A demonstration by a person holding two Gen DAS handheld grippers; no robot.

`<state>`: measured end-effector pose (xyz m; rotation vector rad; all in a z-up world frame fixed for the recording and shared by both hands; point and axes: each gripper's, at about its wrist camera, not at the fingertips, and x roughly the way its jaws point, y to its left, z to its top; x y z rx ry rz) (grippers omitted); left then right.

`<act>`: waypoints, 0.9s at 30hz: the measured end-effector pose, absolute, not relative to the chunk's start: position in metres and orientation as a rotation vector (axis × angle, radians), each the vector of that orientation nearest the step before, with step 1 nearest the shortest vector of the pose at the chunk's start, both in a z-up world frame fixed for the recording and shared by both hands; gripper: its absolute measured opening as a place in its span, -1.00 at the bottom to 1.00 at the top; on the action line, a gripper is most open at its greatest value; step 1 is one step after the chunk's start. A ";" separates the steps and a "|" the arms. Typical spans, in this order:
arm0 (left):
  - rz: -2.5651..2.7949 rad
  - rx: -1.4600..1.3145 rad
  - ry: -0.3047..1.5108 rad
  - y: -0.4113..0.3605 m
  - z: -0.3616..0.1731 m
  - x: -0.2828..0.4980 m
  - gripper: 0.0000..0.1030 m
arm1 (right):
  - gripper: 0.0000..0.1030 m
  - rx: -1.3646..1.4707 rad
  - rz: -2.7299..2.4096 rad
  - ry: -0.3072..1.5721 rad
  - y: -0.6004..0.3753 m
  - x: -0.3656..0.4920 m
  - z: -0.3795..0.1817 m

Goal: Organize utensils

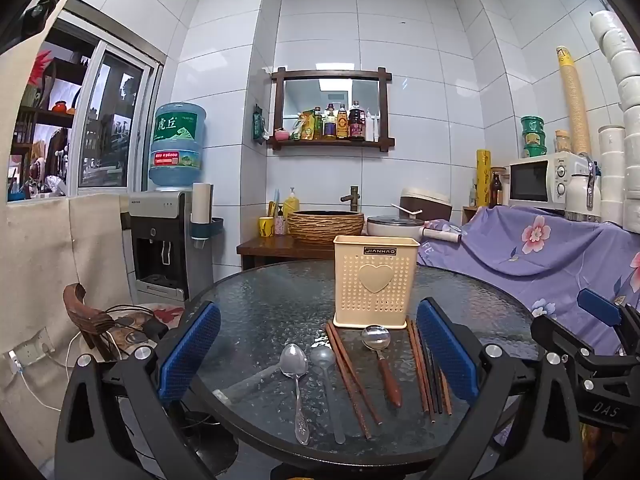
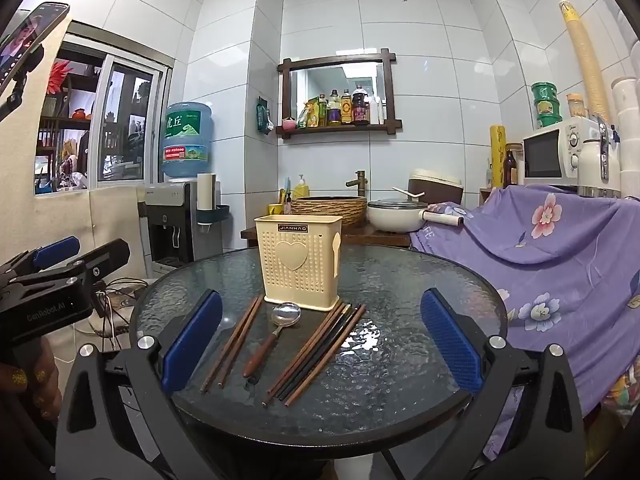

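A cream perforated utensil holder [image 1: 376, 282] [image 2: 299, 264] stands upright on the round glass table [image 1: 260, 304] [image 2: 400, 344]. In front of it lie a metal spoon [image 1: 296, 380], a clear plastic spoon [image 1: 326, 376], a pair of brown chopsticks [image 1: 352, 380] [image 2: 234, 344], a wooden-handled spoon [image 1: 382, 358] [image 2: 272, 332] and a bundle of chopsticks [image 1: 430, 376] [image 2: 316, 354]. My left gripper [image 1: 320, 354] is open and empty above the near edge. My right gripper [image 2: 320, 340] is open and empty too.
A water dispenser [image 1: 168, 236] and a wooden chair [image 1: 92, 320] stand left of the table. A purple floral cloth [image 1: 540, 252] covers the counter on the right, with a microwave [image 1: 544, 180]. A basin and a pot [image 1: 394, 226] sit behind.
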<state>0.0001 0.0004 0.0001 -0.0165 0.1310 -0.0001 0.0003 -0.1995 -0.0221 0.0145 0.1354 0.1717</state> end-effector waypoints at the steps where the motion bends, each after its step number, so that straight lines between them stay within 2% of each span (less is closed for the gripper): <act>1: -0.001 -0.017 0.132 0.001 0.000 0.000 0.88 | 0.91 0.013 0.171 0.137 -0.199 0.000 -0.022; 27: -0.004 -0.015 0.139 0.006 -0.003 0.002 0.88 | 0.91 0.020 0.167 0.136 -0.201 0.002 -0.024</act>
